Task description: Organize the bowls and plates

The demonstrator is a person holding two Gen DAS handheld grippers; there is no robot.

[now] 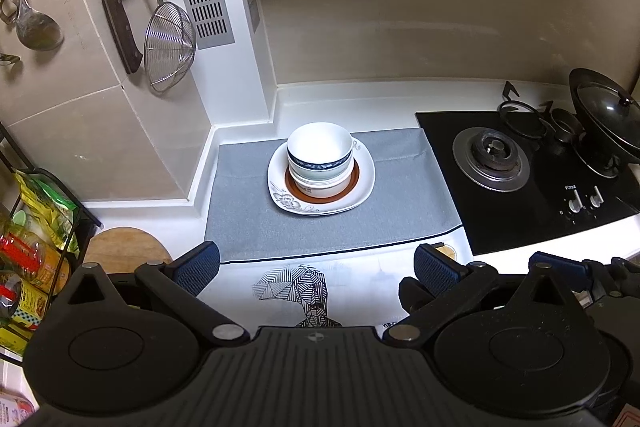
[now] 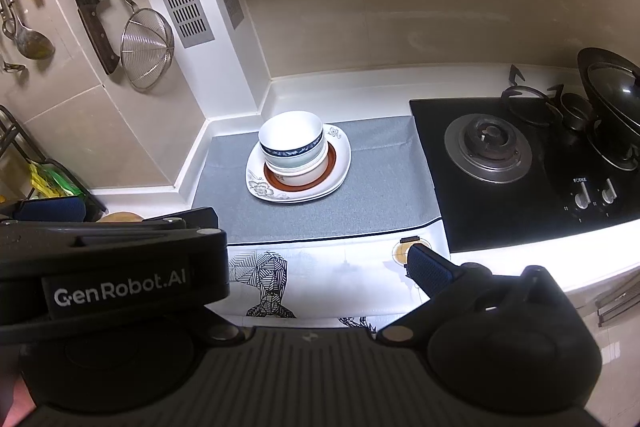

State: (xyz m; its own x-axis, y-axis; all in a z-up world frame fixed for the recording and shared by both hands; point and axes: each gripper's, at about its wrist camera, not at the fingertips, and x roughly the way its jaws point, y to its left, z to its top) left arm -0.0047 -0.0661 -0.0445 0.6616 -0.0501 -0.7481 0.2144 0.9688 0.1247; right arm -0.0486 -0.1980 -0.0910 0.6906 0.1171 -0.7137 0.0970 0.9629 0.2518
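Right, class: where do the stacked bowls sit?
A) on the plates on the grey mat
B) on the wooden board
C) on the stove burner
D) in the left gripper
A: the stacked bowls rest on the plates on the grey mat, clear of both open grippers.

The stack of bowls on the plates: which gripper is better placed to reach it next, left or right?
Probably the left gripper. In its view the stack of bowls sits straight ahead between its open fingers. The right gripper, also open, sees the stack toward its left, and the left gripper's body crosses part of its view.
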